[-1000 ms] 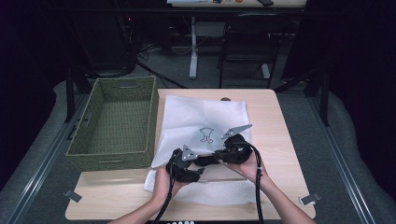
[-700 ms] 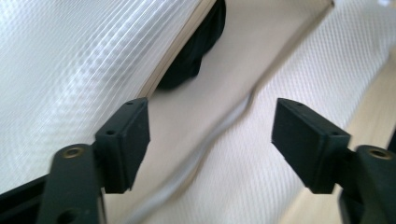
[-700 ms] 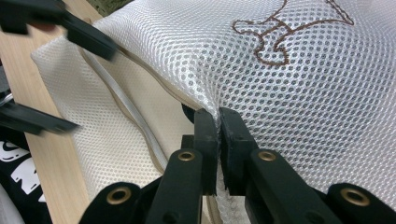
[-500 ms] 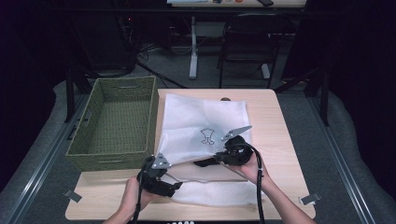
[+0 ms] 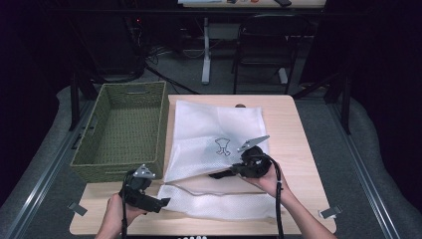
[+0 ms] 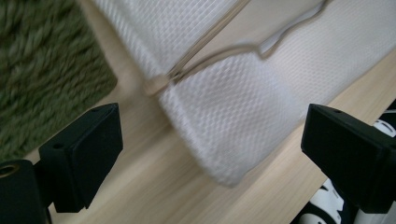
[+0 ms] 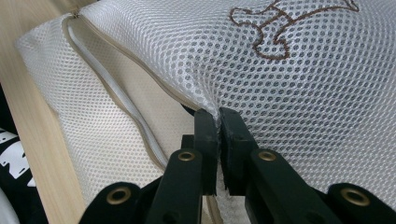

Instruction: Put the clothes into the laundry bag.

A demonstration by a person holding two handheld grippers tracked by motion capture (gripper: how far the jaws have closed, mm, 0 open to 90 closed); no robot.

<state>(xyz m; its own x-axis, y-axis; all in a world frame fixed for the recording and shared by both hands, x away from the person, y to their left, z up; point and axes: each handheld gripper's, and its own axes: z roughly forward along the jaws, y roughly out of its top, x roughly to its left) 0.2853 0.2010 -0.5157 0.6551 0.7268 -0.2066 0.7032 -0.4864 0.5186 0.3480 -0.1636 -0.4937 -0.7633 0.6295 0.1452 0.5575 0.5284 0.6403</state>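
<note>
A recording studio or lab workspace, dimly lit, with one pale wooden table [image 5: 293, 129] set under bright light against dark surroundings. Grey carpet covers the floor [image 5: 318, 99], cables [image 5: 149, 55] trail across it, and a black chair [image 5: 259, 50] stands beside the white leg of a desk [image 5: 205, 50] at the back. Metal rails [image 5: 45, 169] flank the table, with small brackets [image 5: 77, 208] at its front corners.

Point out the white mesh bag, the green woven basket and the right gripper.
white mesh bag [image 5: 209, 132]: high view, upper flat panel.
green woven basket [image 5: 124, 127]: high view, inner floor.
right gripper [image 7: 218, 126]: right gripper view, between its fingertips, pinching mesh.
</note>
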